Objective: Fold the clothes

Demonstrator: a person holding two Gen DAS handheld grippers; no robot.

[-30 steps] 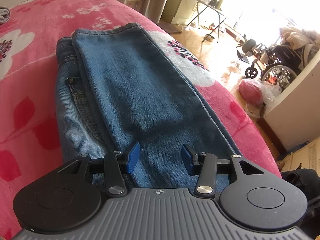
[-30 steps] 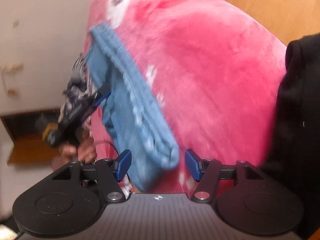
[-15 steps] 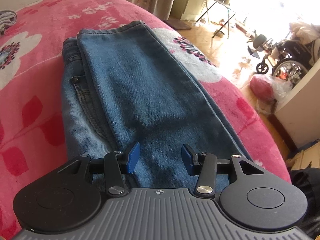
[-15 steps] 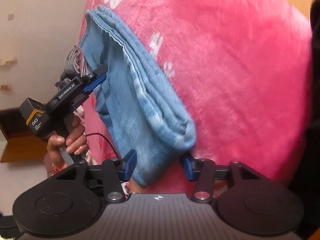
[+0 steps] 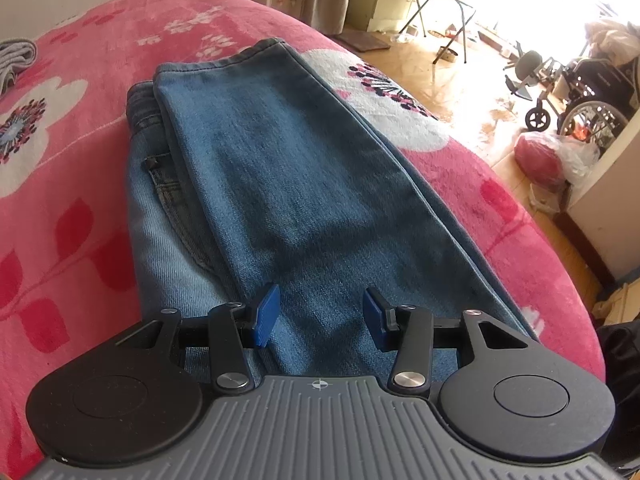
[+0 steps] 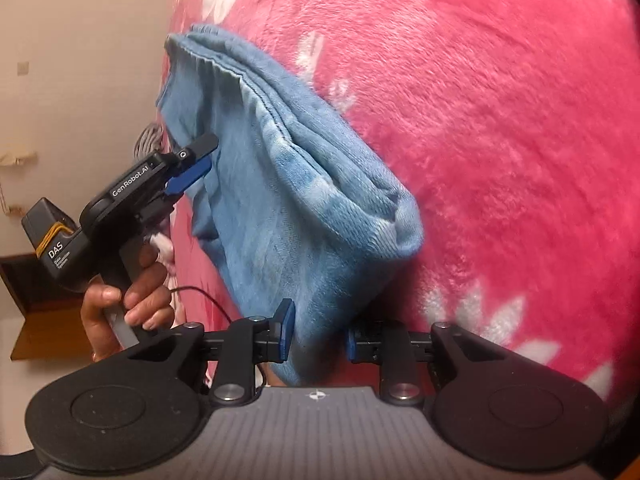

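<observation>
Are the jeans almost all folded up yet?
Nearly. The jeans already lie doubled over on the pink blanket. The right tool has its fingers around the folded end; whether it grips is unclear. The left tool is open above the denim. One more fold probably remains.

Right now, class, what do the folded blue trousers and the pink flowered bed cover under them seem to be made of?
Folded blue trousers: likely cotton denim, matt and faded; diagonal weave, stitched seams and a pocket rivet show.
Pink flowered bed cover: probably a synthetic plush fleece; the right wrist view shows a soft, fuzzy pile with a slight sheen.
</observation>
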